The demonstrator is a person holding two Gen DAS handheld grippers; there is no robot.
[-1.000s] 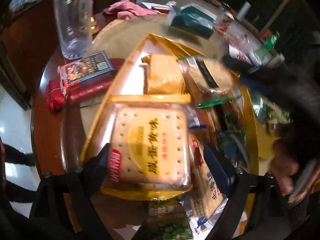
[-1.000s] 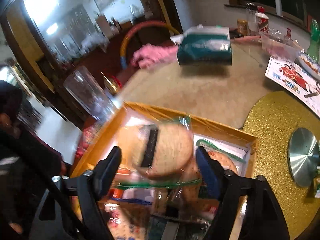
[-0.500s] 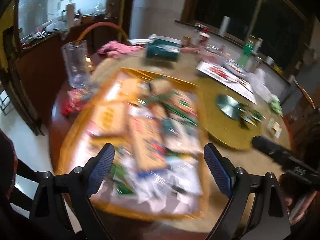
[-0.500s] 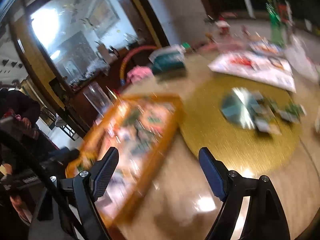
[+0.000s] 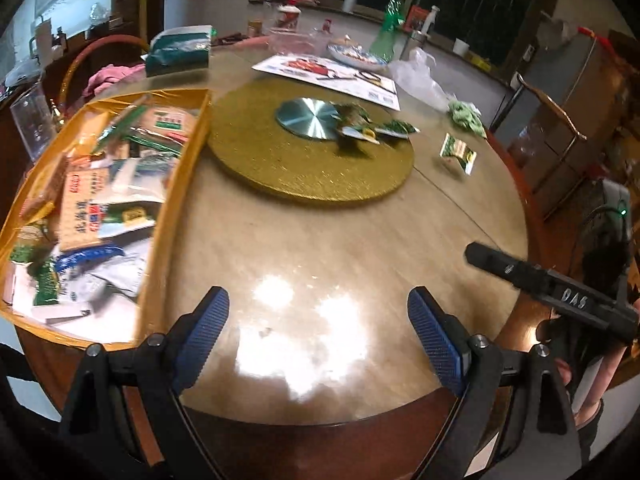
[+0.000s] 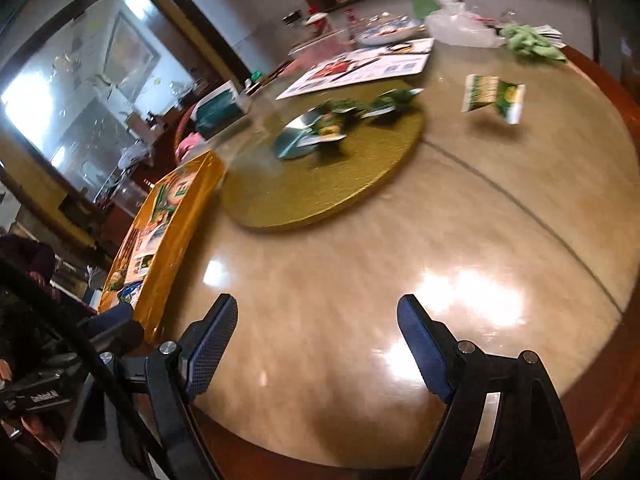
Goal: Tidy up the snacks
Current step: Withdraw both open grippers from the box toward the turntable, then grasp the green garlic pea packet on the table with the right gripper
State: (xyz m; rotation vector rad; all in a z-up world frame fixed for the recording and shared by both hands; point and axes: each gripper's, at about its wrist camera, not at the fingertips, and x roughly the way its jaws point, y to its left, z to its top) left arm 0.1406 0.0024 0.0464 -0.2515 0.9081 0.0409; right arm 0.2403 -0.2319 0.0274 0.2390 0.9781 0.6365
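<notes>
A golden tray [image 5: 182, 168] full of snack packets sits at the table's left; it also shows in the right wrist view [image 6: 180, 216]. Loose green snack packets [image 5: 356, 126] lie on the gold turntable [image 5: 280, 172], and one green packet [image 5: 458, 152] lies on the table to its right; the same packet shows in the right wrist view [image 6: 494, 98]. My left gripper [image 5: 318, 332] is open and empty above the table's near edge. My right gripper [image 6: 318, 344] is open and empty there too; its body shows at the right of the left wrist view [image 5: 560, 292].
At the far side stand a teal tissue pack [image 5: 178, 50], a printed leaflet [image 5: 328, 74], a plate [image 5: 356, 54], a green bottle [image 5: 386, 28], a white plastic bag [image 5: 420, 76] and a green cloth [image 5: 464, 114]. A glass [image 5: 30, 120] stands left of the tray.
Both grippers have pulled back from over the tray to the table's near edge. The cracker packets that sat between their fingers now lie in the tray.
</notes>
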